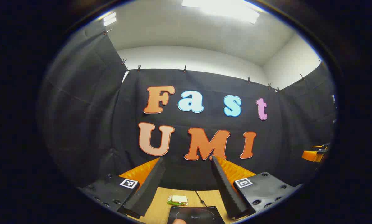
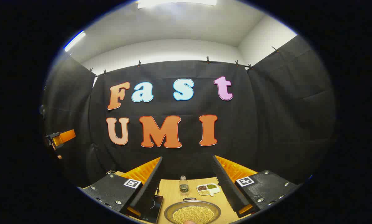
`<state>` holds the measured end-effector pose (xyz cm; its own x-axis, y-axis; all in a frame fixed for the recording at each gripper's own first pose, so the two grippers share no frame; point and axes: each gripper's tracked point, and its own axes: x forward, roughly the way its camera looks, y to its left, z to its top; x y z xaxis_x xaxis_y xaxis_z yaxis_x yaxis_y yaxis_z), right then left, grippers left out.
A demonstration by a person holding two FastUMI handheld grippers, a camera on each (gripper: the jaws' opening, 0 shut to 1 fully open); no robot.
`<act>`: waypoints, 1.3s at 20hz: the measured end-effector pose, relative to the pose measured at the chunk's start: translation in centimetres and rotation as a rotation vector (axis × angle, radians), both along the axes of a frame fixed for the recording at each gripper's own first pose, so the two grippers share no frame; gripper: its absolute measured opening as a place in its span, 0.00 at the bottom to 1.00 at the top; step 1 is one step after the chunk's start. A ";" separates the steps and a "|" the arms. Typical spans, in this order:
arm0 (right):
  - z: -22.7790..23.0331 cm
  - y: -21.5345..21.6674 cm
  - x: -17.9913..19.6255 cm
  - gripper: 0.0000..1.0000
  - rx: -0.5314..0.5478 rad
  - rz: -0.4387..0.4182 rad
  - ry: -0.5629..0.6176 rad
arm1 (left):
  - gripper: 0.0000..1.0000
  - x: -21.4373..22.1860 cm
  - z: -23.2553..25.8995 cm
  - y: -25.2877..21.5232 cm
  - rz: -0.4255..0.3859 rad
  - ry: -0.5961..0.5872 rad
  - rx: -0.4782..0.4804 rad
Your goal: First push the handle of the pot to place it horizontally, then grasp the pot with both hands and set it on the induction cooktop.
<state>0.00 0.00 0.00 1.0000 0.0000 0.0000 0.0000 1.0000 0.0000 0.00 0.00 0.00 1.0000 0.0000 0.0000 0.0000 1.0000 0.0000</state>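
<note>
**Wooden table, both grippers raised, pot untouched**

Wooden tabletop [image 2: 173, 194] lies low in both views, with each gripper held up and pointed at the booth's back wall. The left gripper [image 1: 186, 186] has its fingers spread wide with nothing between them; the right gripper [image 2: 187, 186] is equally wide and empty.

The pot [image 2: 192, 213] sits on the table at the bottom of the right gripper view, just ahead of that gripper, filled with small yellow grains. A small loop at its far rim may be the handle, though it is too small to be sure. The first step, pushing the handle, looks not yet begun. The next move likely calls for lowering the right gripper toward the pot's rim and finding that handle.

The left gripper view shows the cooktop [image 1: 195, 214] straight ahead with its cord running back, and a sandwich [image 1: 178, 200] beyond it. The right gripper view adds a small bottle [image 2: 183, 185] and a divided dish [image 2: 208, 189] behind the pot, with the cooktop's edge beside its left finger.
</note>
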 end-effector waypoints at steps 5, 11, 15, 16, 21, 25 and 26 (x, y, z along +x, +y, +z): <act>-0.4 -1.5 0.0 0.96 -0.005 -0.017 0.005 | 0.98 0.4 -1.0 -1.2 -0.032 0.032 -0.012; -0.5 -2.2 0.0 1.00 -0.003 -0.021 0.001 | 0.98 1.2 -1.8 -1.1 -0.014 0.066 -0.004; -0.3 -2.4 -0.1 1.00 -0.016 -0.019 -0.001 | 0.98 1.1 -1.6 -1.8 -0.022 0.059 -0.002; -0.4 -2.5 0.0 0.96 -0.018 -0.016 -0.001 | 0.98 1.1 -1.5 -2.0 -0.024 0.057 -0.001; -0.7 -2.8 0.0 0.95 0.000 -0.009 0.004 | 0.98 0.9 -1.4 -2.9 -0.032 0.051 0.011; -0.8 -3.0 0.1 0.87 0.016 0.001 0.003 | 0.98 0.9 -1.3 -3.3 -0.037 0.049 0.020; -0.8 -3.0 0.1 0.89 0.016 0.004 0.000 | 0.98 0.8 -1.2 -3.4 -0.037 0.049 0.022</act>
<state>0.09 -3.04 -0.80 1.0000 0.0038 -0.0002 -0.0038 0.9999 0.0156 0.83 -3.37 -1.23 0.9981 -0.0362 -0.0492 0.0372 0.9991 0.0209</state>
